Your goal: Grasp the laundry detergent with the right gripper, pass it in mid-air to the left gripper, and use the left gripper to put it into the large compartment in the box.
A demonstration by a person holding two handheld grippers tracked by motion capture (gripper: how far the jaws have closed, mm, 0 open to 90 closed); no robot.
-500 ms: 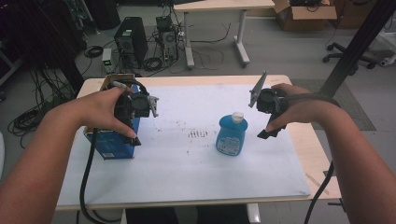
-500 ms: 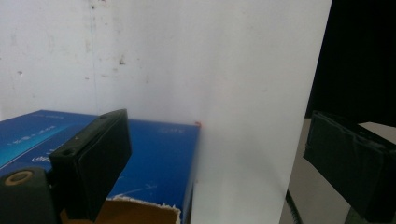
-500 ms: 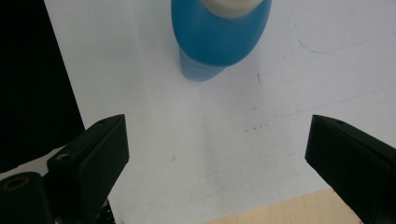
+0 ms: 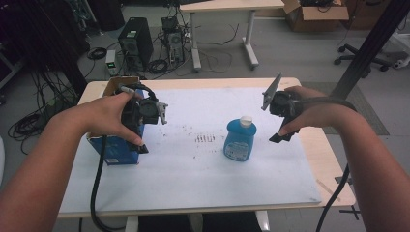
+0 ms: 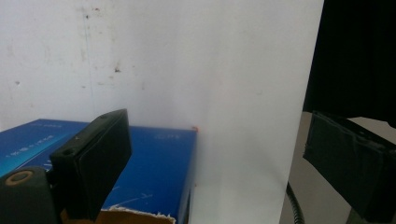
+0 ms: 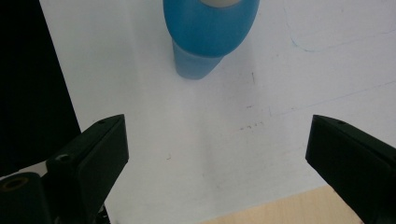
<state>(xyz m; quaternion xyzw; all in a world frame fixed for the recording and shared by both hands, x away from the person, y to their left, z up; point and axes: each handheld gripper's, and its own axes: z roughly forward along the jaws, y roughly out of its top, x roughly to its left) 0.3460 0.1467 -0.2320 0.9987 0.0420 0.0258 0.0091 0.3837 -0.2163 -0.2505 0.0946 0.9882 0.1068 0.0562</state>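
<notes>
A blue bottle (image 4: 239,141) with a white cap stands upright on the white mat (image 4: 193,164), right of centre. An opened blue cardboard box (image 4: 113,147) sits at the mat's left edge. My left gripper (image 4: 140,121) hovers over the box's right side, held in a hand. In the left gripper view the left gripper (image 5: 215,135) is open, with the box (image 5: 154,168) under its left jaw and nothing between the jaws. My right gripper (image 4: 284,121) hangs to the right of the bottle, apart from it. The right gripper (image 6: 217,135) is open and empty, with the bottle (image 6: 210,32) ahead of it.
The mat covers a tan wooden table (image 4: 333,188), whose bare rim shows at the right. Small dark marks (image 4: 205,138) dot the mat's middle. Beyond the table, computer towers (image 4: 134,43) and cables lie on the floor near another desk (image 4: 227,9). A black post (image 4: 367,48) rises at the right.
</notes>
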